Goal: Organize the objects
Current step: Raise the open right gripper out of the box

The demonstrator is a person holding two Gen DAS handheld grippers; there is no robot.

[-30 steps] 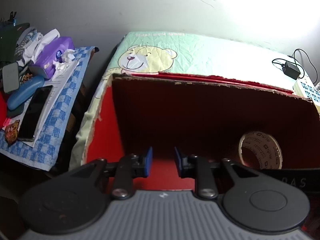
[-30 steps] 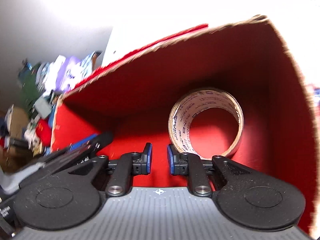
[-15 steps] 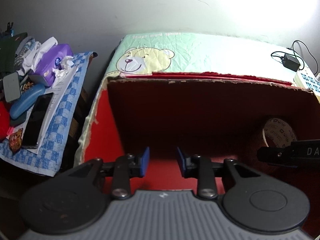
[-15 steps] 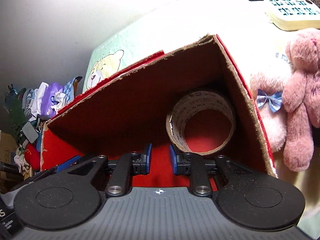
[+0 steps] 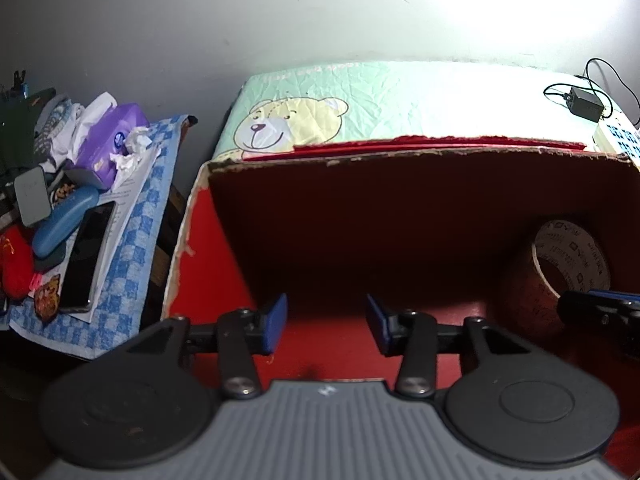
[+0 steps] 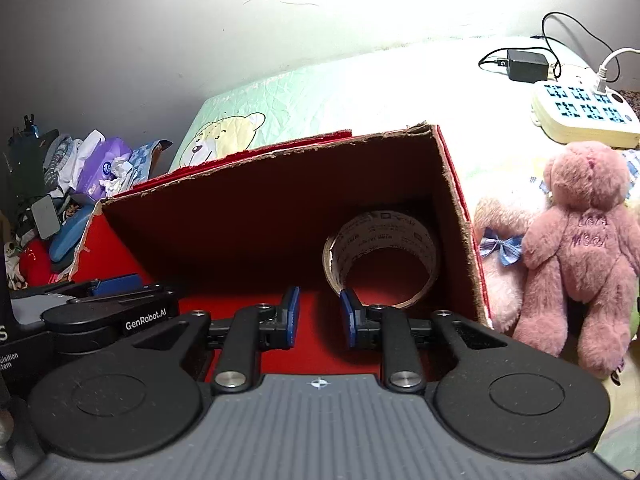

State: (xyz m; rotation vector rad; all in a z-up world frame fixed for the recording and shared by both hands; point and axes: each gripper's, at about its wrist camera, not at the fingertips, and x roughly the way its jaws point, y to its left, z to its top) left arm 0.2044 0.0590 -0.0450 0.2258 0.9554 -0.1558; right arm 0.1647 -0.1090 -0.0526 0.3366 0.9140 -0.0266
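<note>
A red cardboard box (image 5: 400, 156) lies open on the bed, and its far wall (image 6: 240, 220) is in shadow. A brown tape roll (image 5: 576, 248) stands on edge in the box's right corner (image 6: 384, 228). My left gripper (image 5: 326, 320) hovers over the box's near left floor. Its jaws are opening, with nothing between them. My right gripper (image 6: 320, 312) hangs just in front of the roll, its blue pads a narrow gap apart and empty. Its right pad sits close to the roll's lower left rim. Each gripper also shows at the edge of the other view.
A dark pink teddy bear (image 6: 580, 240) and a paler plush with a blue bow (image 6: 500, 240) lie right of the box. Behind them are a power strip (image 6: 584, 112) and charger (image 6: 526, 64). On the left, a cluttered side table holds a tissue pack (image 5: 108, 140), phone (image 5: 86, 256) and glasses case (image 5: 64, 220).
My left jaws have spread wider. The right gripper has drawn back and up from inside the box, its pads parting slightly. The tape roll stays in the box.
</note>
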